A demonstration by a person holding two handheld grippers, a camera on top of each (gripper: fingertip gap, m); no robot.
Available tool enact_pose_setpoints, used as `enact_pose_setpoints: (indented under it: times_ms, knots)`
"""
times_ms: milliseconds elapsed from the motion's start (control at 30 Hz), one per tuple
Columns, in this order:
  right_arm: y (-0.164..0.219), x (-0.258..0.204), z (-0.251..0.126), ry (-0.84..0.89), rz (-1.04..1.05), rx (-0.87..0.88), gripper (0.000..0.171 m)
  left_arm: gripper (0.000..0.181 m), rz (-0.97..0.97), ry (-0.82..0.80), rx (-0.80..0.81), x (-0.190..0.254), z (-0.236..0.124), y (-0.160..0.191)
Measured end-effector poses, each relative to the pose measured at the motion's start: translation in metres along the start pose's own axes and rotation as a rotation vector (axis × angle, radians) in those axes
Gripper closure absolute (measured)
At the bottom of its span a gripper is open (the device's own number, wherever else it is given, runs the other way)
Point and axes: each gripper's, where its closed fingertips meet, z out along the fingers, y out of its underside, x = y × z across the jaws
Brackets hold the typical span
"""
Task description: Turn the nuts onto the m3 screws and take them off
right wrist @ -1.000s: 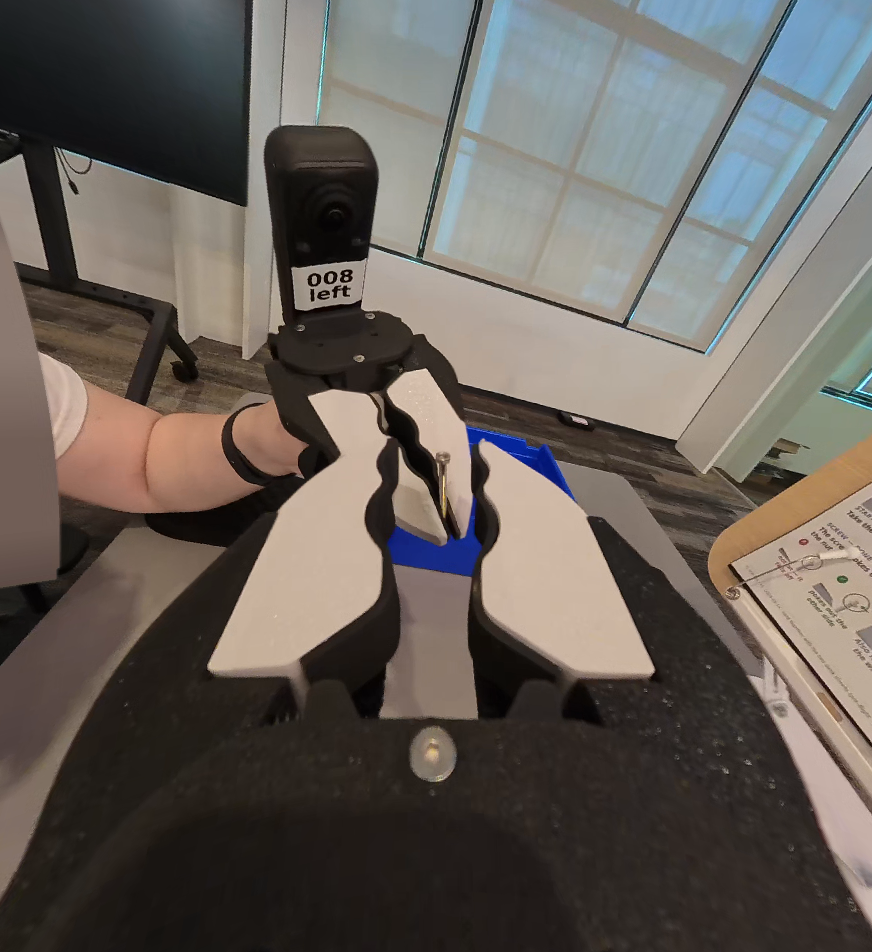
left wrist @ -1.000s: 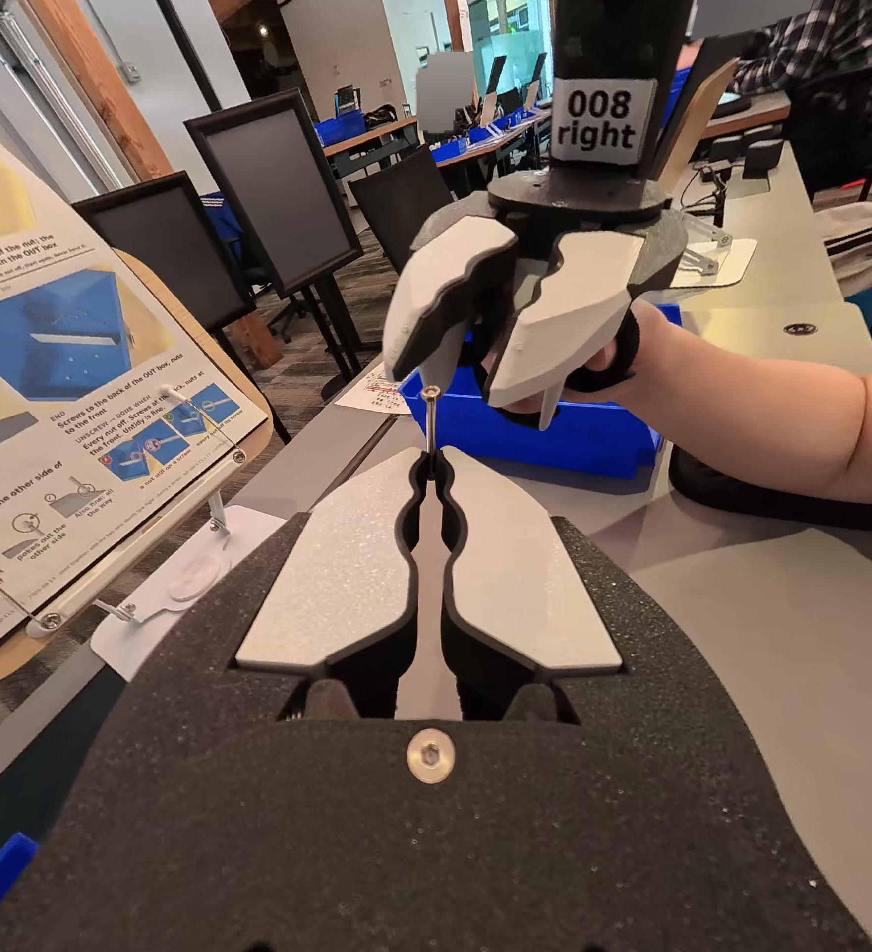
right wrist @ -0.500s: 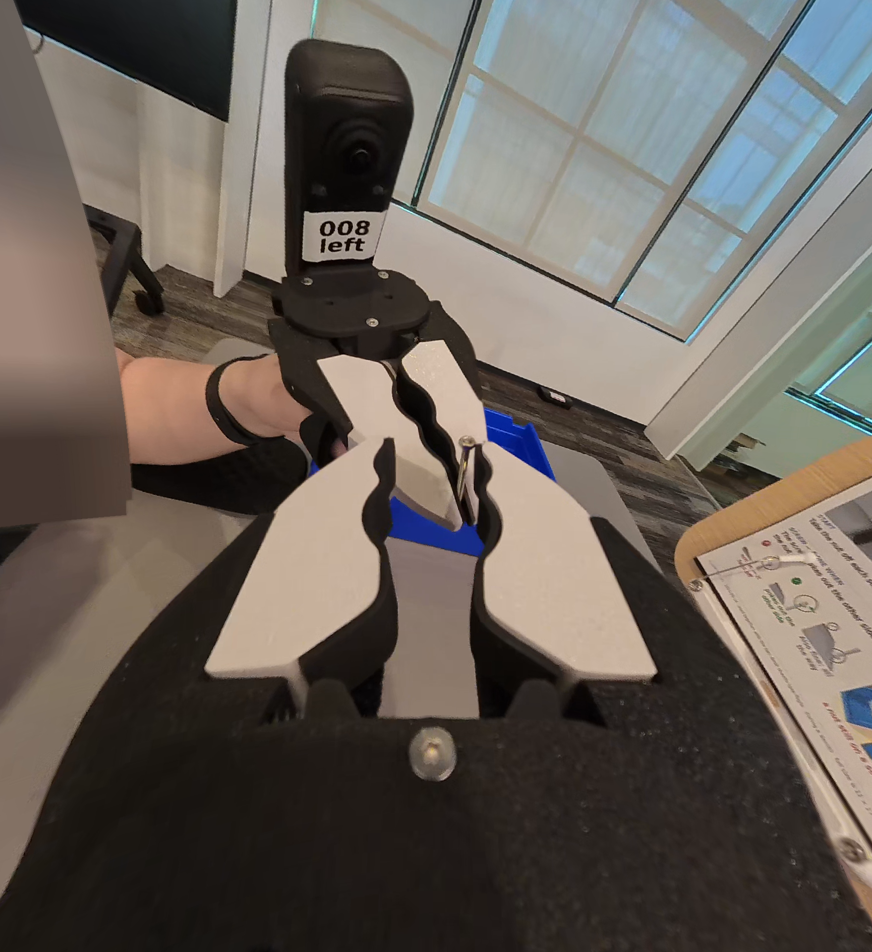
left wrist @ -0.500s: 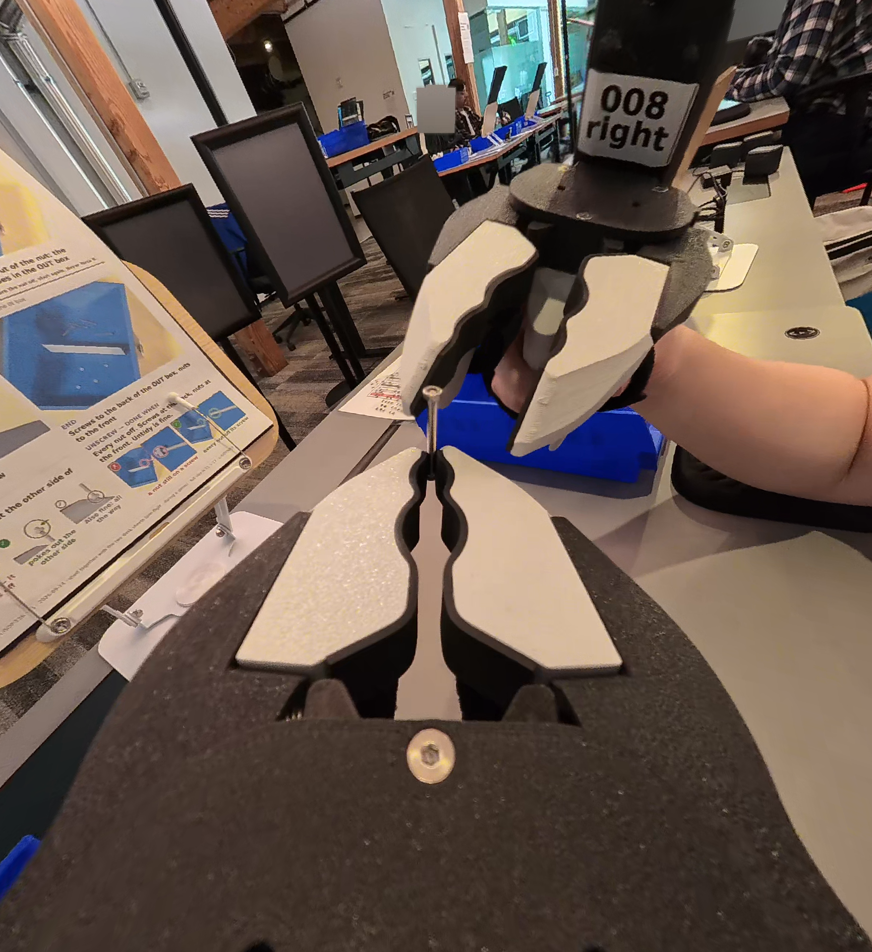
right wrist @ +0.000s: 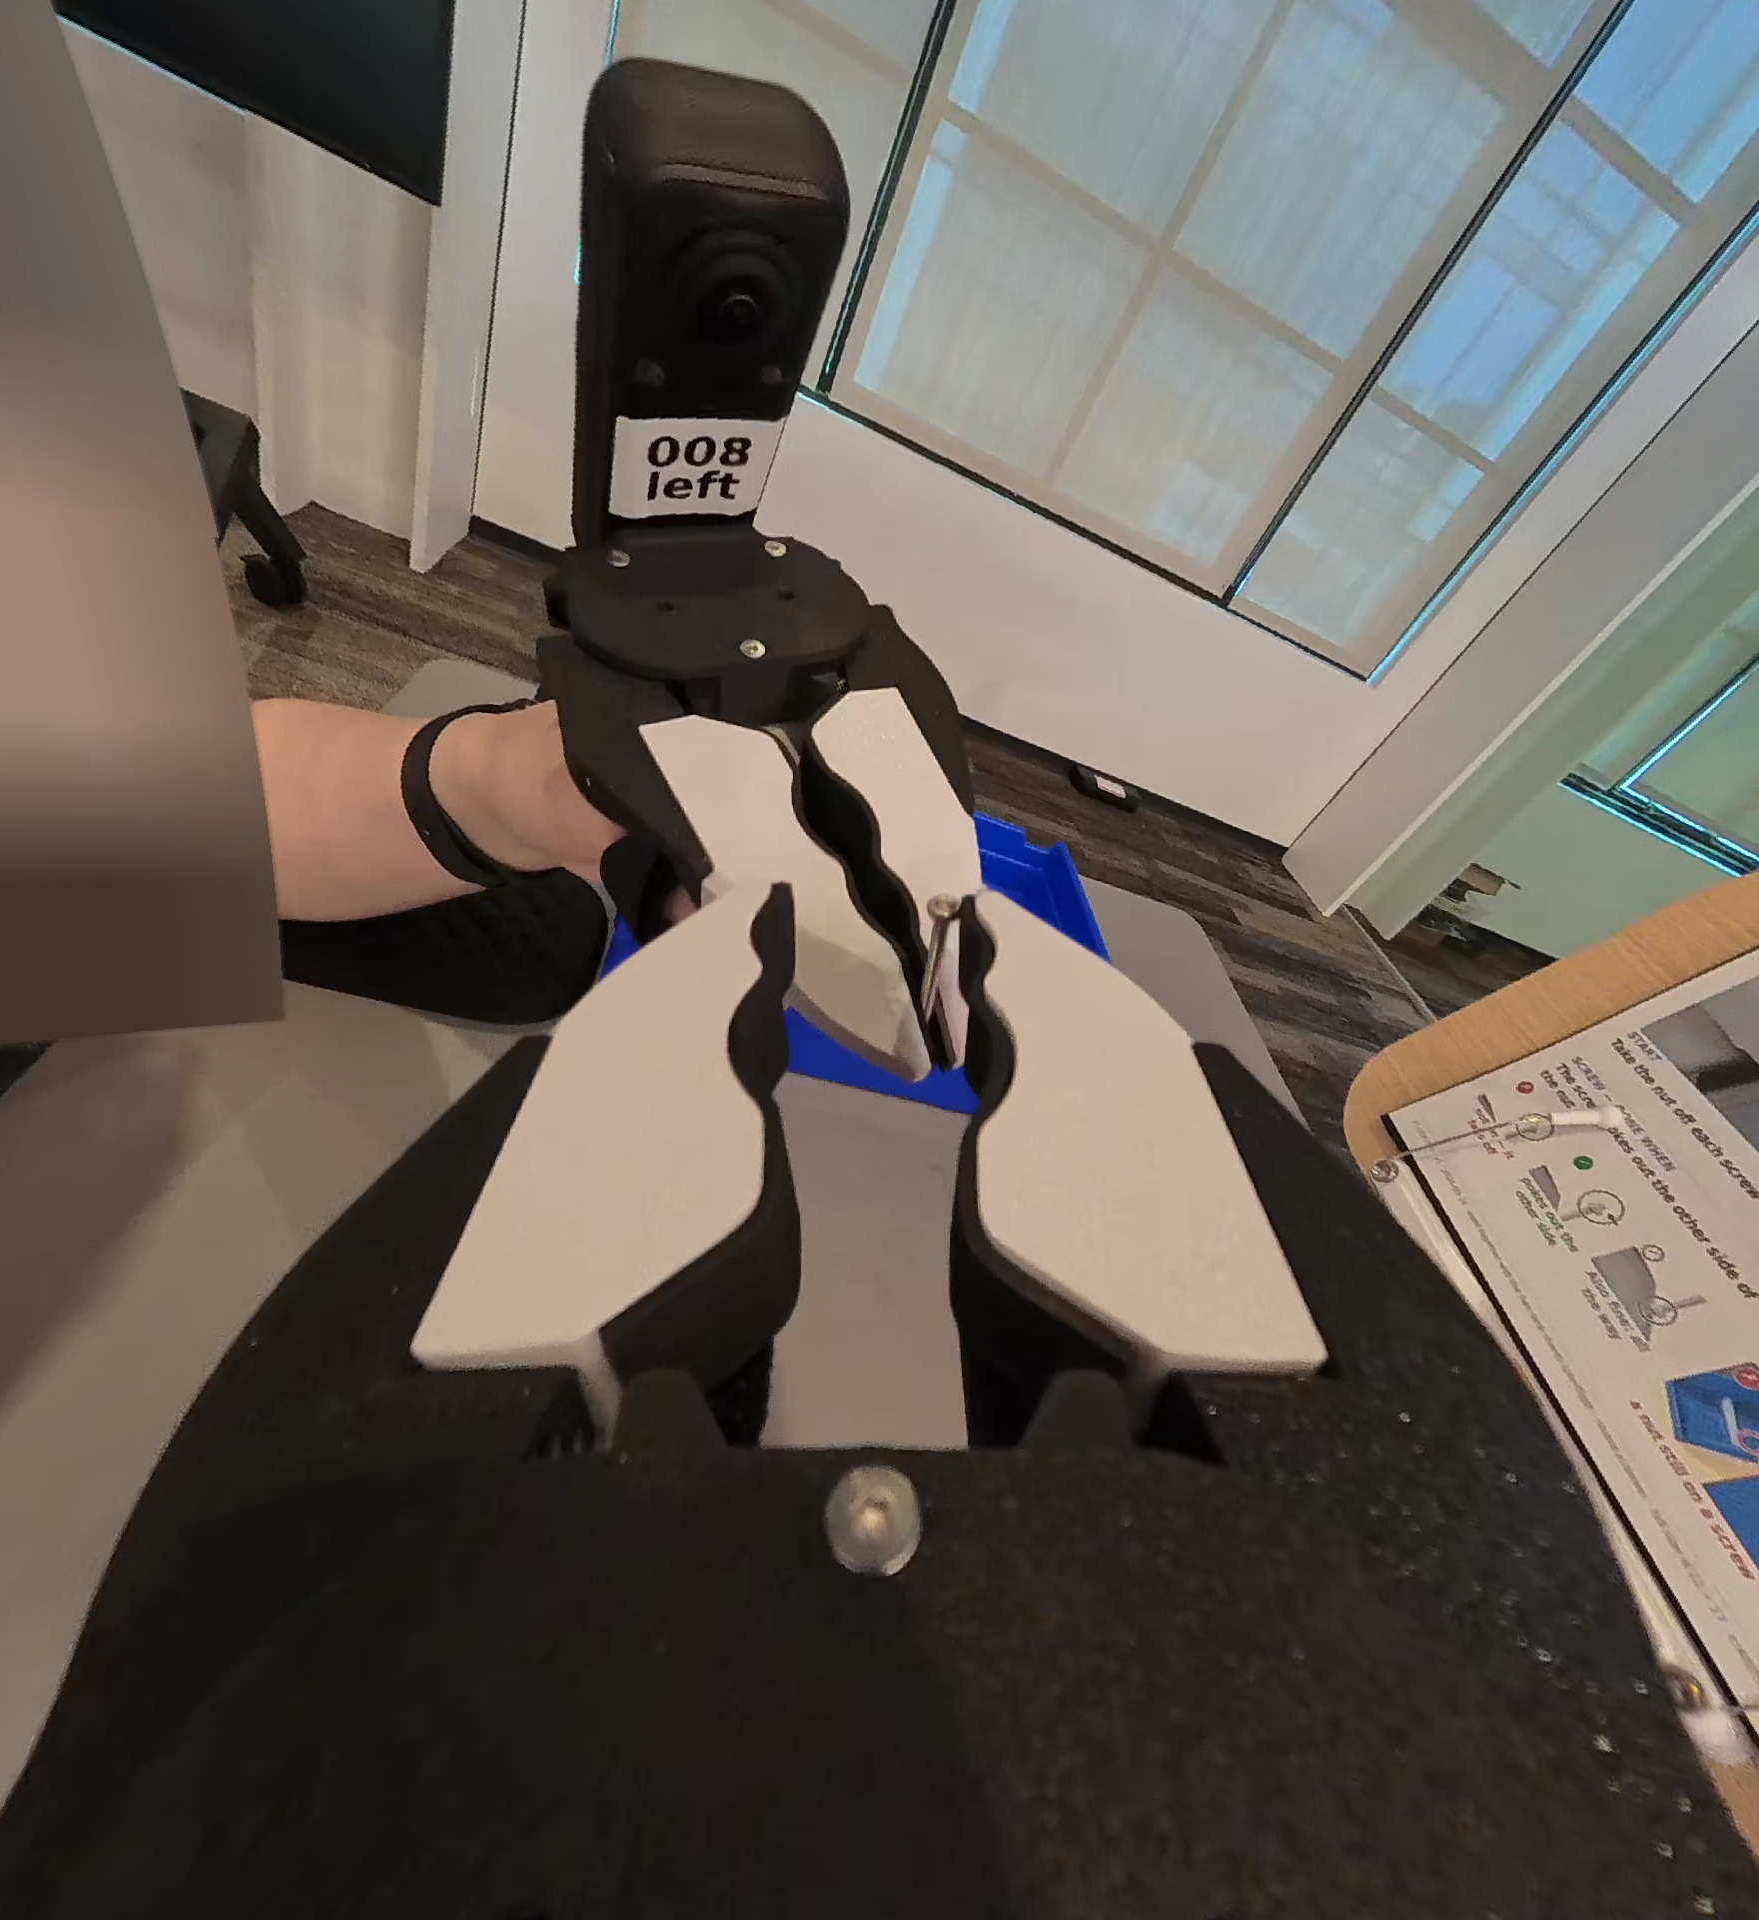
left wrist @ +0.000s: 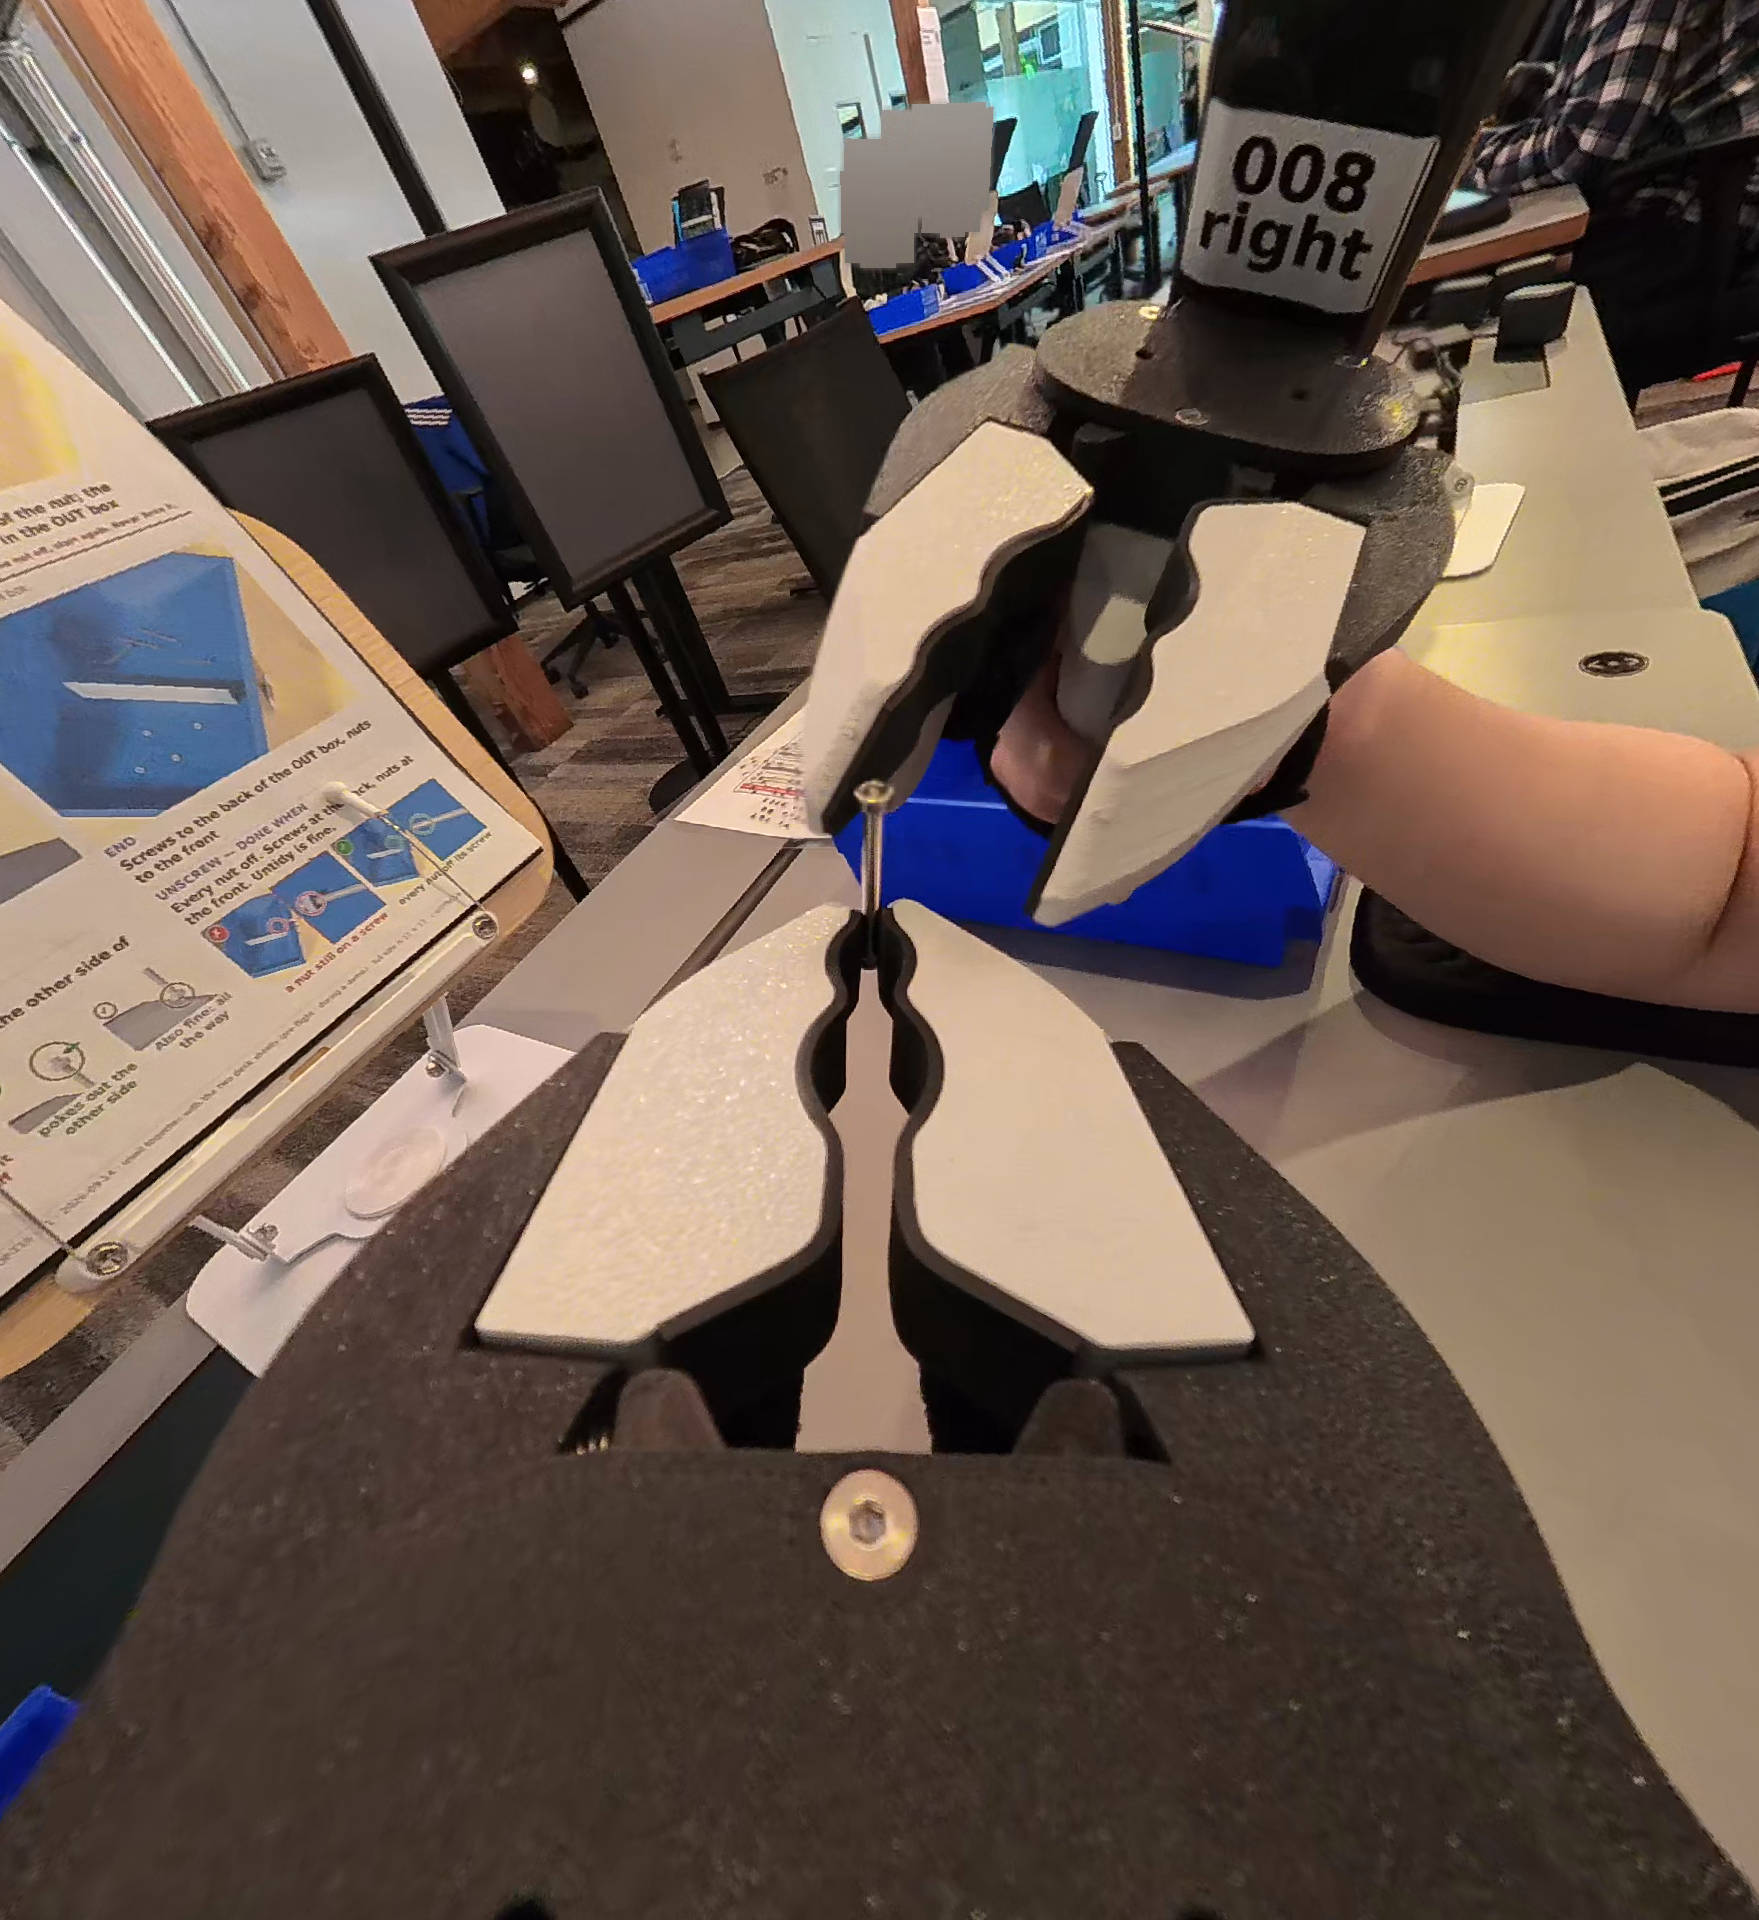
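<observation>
My left gripper (left wrist: 870,935) is shut on a thin silver m3 screw (left wrist: 871,852) by its lower end. The screw stands up from the tips, head on top. My right gripper (left wrist: 942,868) faces it from across the table, open and empty, with one fingertip (left wrist: 839,810) right beside the screw head. In the right wrist view the screw (right wrist: 935,951) sits between my right gripper's (right wrist: 873,914) open fingers, close to the inner edge of the right-hand one. The left gripper (right wrist: 922,1055) points toward the camera there. I see no nut.
A blue bin (left wrist: 1166,894) stands on the grey table (left wrist: 1477,1247) behind the grippers, also in the right wrist view (right wrist: 1031,873). An instruction board (left wrist: 179,831) leans at the left, seen at the right in the other view (right wrist: 1633,1247). A black arm pad (left wrist: 1529,997) lies under the person's forearm. My two grippers' fingertips are within a few centimetres of each other.
The right gripper has shifted right and closer and tilted, staying open, its fingertip still by the screw head. The left gripper keeps hold of the screw.
</observation>
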Motion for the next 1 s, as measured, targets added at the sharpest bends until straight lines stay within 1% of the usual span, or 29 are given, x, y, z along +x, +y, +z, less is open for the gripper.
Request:
enact_pose_setpoints:
  times_ms: [100,233,333,433,533,567,700,800,900,933,1000]
  knots:
    - [-0.001,0.004,-0.005,0.009,0.002,-0.002,0.146,0.180,-0.007,-0.008,0.006,-0.003,-0.002,-0.001]
    - [-0.007,0.004,-0.004,0.014,0.018,0.050,0.143,0.179,0.011,0.010,-0.001,0.003,0.000,-0.001]
    - [-0.001,-0.003,0.002,-0.020,0.007,0.011,0.141,0.179,0.029,0.006,-0.008,0.005,0.002,0.000]
    - [0.002,-0.002,0.000,-0.005,-0.023,-0.033,0.139,0.179,0.020,-0.010,-0.012,0.000,0.000,0.000]
    - [-0.001,0.000,-0.006,-0.004,-0.008,-0.020,0.147,0.180,-0.001,-0.016,0.003,-0.004,-0.003,-0.002]
    - [-0.003,0.001,-0.006,0.002,0.003,-0.003,0.147,0.180,-0.004,-0.007,0.004,-0.003,-0.003,-0.002]
    - [-0.002,-0.001,0.003,-0.001,0.007,0.017,0.138,0.179,0.011,0.028,-0.012,0.006,0.003,0.001]
    - [0.003,-0.004,0.006,-0.002,-0.031,-0.024,0.134,0.179,0.011,0.008,-0.022,0.003,0.003,0.003]
    - [0.003,0.000,-0.001,0.015,-0.036,-0.044,0.139,0.179,-0.028,-0.001,0.002,-0.003,-0.001,0.000]
    - [0.002,0.000,-0.003,0.004,-0.022,-0.040,0.142,0.179,-0.043,0.007,0.012,-0.003,-0.003,-0.002]
    - [0.000,0.003,-0.005,0.012,-0.010,-0.017,0.143,0.179,-0.058,0.022,0.028,-0.002,-0.004,-0.004]
